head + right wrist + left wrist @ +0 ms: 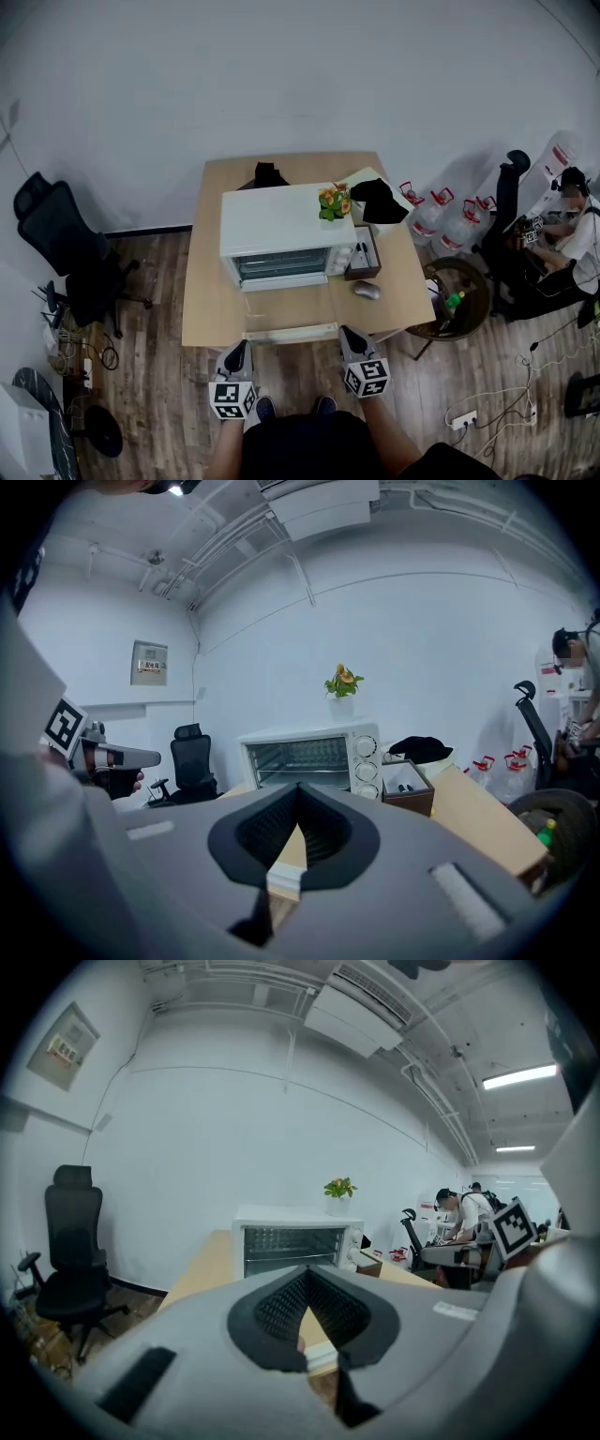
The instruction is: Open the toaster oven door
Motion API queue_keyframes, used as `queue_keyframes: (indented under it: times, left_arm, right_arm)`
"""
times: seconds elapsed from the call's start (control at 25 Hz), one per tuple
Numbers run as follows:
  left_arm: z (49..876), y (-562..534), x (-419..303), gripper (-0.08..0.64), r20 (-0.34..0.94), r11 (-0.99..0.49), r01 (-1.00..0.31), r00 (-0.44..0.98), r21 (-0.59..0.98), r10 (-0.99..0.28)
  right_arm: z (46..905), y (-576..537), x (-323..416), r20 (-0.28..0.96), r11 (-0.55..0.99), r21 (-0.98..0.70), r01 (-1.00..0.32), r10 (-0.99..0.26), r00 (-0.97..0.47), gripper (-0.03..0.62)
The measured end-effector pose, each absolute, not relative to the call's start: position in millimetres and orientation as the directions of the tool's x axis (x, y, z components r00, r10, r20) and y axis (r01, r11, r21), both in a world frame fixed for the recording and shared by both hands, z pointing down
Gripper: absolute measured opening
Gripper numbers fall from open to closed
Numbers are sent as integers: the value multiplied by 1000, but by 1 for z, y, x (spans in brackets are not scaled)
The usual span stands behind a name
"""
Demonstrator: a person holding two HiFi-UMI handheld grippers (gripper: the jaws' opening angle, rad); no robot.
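A white toaster oven (277, 220) stands mid-table with its dark glass front toward me. In the left gripper view the toaster oven (291, 1241) shows a wire rack behind the glass. In the right gripper view the toaster oven (309, 757) has its knobs (366, 766) on the right. I cannot tell how its door stands. My left gripper (236, 354) and right gripper (351, 337) hover side by side just off the table's front edge, well short of the oven. The left gripper (306, 1274) and the right gripper (298, 787) are both shut, holding nothing.
A white bar (291, 332) lies along the front edge of the wooden table (211, 300). On the table are a potted plant (333, 202), a brown box (364, 258), a grey mouse (367, 290) and a black cloth (378, 200). An office chair (66, 253) stands left. Water bottles (441, 220) and a seated person (572, 234) are right.
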State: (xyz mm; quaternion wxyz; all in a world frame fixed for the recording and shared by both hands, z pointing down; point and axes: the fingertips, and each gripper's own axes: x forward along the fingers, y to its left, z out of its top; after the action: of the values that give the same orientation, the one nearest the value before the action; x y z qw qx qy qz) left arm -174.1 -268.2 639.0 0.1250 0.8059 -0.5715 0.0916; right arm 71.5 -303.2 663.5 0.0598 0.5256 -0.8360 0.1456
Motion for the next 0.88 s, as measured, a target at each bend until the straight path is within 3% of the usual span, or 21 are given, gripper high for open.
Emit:
queue_keyframes:
  times: [0.44,0.88]
  left_arm:
    - [636,-265,-179,-4,281,-303,-950,313,81,-907]
    - [642,-262,-183,-4,290,-286,-952,306,110,-907]
  right_arm:
    - [650,-295,66,244,425,-80,-902,-869,-431,11]
    - [649,-291,70,229,419,-112,-901,-872,-433,11]
